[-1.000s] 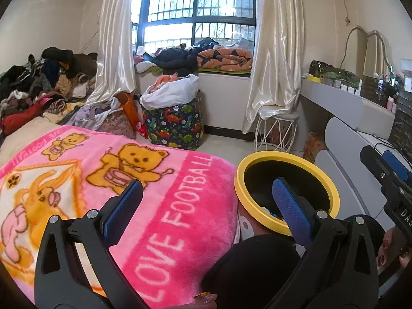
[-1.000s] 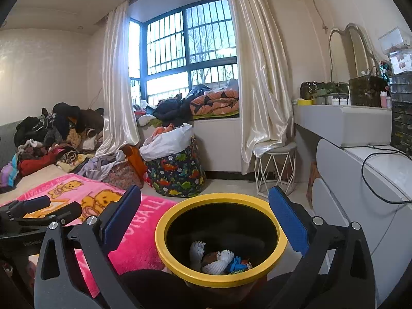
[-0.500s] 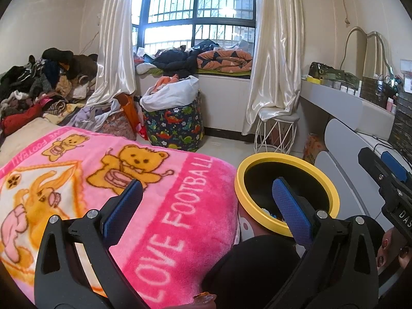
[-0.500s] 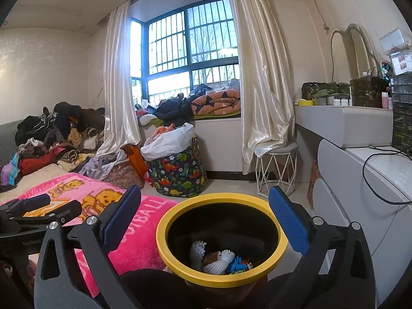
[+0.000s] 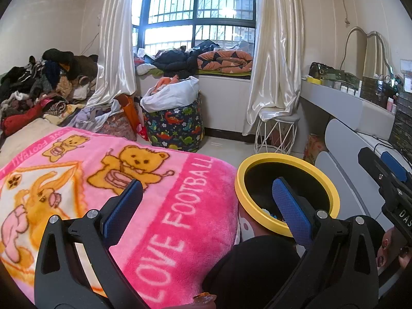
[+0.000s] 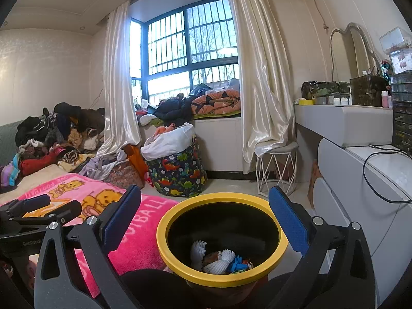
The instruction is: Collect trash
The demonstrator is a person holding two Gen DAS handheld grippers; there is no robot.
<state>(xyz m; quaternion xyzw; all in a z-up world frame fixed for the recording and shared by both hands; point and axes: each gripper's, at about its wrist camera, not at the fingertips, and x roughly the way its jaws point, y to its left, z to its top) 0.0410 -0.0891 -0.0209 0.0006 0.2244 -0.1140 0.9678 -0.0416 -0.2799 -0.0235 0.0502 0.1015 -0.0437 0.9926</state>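
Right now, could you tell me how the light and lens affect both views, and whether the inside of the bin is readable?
Left wrist view: sun flares through the window, walls bow with fisheye, and the bin interior is mostly black shadow. Right wrist view: window less blown out, corners vignetted, and the trash in the bin is lit and sharp enough to read.

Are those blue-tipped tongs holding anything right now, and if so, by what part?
Nothing is held. The left tongs stand open over the pink blanket, and the right tongs stand open above the yellow-rimmed bin, touching nothing.
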